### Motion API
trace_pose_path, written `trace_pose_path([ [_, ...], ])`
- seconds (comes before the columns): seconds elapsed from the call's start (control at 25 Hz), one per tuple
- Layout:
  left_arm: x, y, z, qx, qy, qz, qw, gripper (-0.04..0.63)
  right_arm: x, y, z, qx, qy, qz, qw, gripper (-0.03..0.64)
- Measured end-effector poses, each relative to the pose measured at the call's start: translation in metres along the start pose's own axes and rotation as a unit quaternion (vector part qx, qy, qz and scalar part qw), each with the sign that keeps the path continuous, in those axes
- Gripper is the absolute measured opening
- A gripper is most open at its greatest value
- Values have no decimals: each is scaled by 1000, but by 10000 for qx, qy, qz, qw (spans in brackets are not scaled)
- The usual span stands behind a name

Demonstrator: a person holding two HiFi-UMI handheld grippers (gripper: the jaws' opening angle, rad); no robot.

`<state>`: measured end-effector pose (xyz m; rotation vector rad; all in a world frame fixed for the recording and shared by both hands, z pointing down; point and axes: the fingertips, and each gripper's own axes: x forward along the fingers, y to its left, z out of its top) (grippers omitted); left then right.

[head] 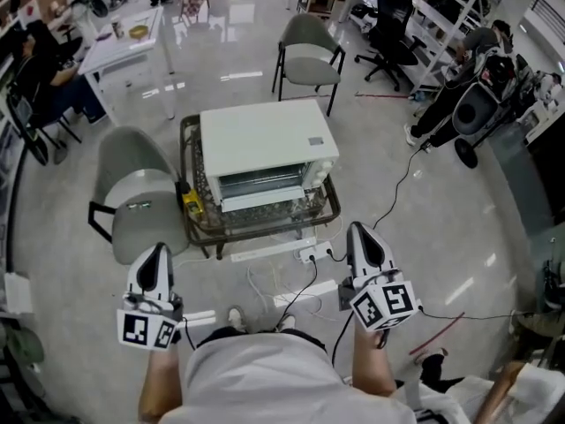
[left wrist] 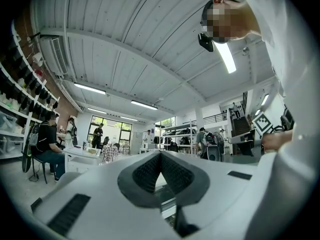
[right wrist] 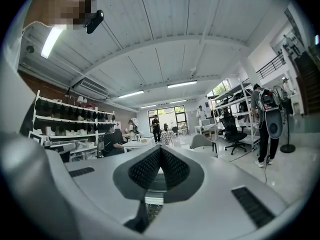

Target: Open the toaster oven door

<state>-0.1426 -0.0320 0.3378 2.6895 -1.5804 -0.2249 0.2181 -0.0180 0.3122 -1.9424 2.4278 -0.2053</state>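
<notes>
The white toaster oven (head: 265,144) sits on a low glass-topped table (head: 328,208) in the head view. Its glass door (head: 260,184) faces me and looks closed. Both grippers are held low by my body, well short of the table. My left gripper (head: 156,251) is shut and empty, to the front left of the table. My right gripper (head: 357,230) is shut and empty too, to the front right. In the left gripper view the jaws (left wrist: 160,154) meet tip to tip. The right gripper view shows its jaws (right wrist: 160,149) closed the same way, aimed up at the room.
A white power strip (head: 274,250) and cables lie on the floor between me and the table. A grey chair (head: 132,193) stands left of the table and another (head: 309,51) behind it. A white desk (head: 132,42) is at the far left, people and equipment (head: 477,104) at the right.
</notes>
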Motion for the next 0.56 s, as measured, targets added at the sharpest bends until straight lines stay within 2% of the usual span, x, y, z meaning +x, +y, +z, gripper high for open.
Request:
trace_pose_path([
  [0.56, 22, 1, -5, -49, -42, -279, 9996, 15, -2, 2, 1, -215, -37, -238, 9995, 21],
])
